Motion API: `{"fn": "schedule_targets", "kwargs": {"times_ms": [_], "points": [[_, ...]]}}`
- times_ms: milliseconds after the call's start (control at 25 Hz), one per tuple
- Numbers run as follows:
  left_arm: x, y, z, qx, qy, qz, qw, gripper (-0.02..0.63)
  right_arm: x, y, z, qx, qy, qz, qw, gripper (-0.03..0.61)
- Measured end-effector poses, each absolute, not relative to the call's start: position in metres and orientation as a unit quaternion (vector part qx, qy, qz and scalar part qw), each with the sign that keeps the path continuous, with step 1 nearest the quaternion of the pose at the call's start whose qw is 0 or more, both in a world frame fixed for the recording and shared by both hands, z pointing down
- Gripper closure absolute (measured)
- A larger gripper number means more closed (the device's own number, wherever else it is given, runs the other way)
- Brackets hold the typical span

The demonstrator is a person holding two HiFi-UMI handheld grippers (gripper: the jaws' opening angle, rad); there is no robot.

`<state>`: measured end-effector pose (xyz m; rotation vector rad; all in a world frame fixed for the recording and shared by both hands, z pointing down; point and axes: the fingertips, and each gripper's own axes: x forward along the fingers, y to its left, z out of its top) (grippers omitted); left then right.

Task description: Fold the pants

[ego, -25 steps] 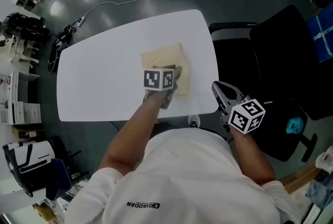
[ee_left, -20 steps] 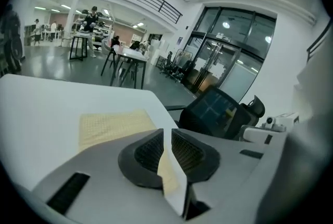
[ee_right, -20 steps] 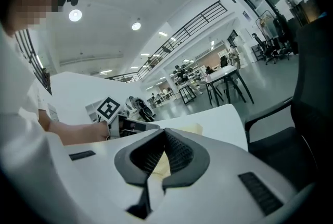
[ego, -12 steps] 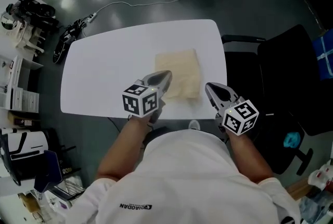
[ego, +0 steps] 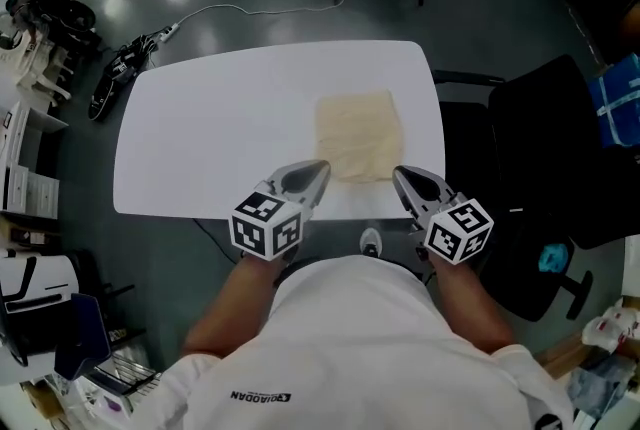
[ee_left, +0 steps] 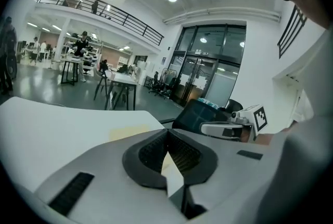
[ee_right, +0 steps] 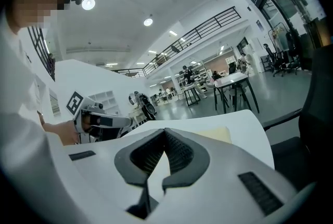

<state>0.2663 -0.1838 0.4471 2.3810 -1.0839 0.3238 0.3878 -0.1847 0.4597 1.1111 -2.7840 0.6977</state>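
Right, the left half of the worktop point(ego: 190, 148) is bare and wide, a smooth white slab with rounded corners and plenty of room to move. The left hand-held gripper point(ego: 322, 167) hangs over the near edge. Its jaws are closed tip to tip with nothing between them. Just to its right, the pants point(ego: 358, 136) lie folded into a flat pale-yellow rectangle on the worktop's right half, close to the right edge. The right hand-held gripper point(ego: 398, 175) hovers by the pants' near right corner, held above the worktop, jaws closed and empty too. Past the right edge a black chair point(ego: 545, 138) crowds in, so there's little room on that side.

Hard to read:
- The pants' layers and seams blur into one soft, slightly rumpled slab.
- Part of the worktop's near edge hides under the grippers and the person's white shirt point(ego: 360, 338).
- A blue thing point(ego: 622, 98) is cut off at the far right.

The pads point(ee_left: 151, 154) are ribbed dark rubber in smooth grey shells.
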Motion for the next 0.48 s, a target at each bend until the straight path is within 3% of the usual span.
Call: {"fn": "schedule_targets", "kwargs": {"times_ms": [480], "points": [[0.215, -0.121, 0.454, 0.893, -0.352, 0.115, 0.254, 0.586, 0.337, -0.116, 0.451, 0.411, -0.885, 0.212, 0.061, 0.56]]}}
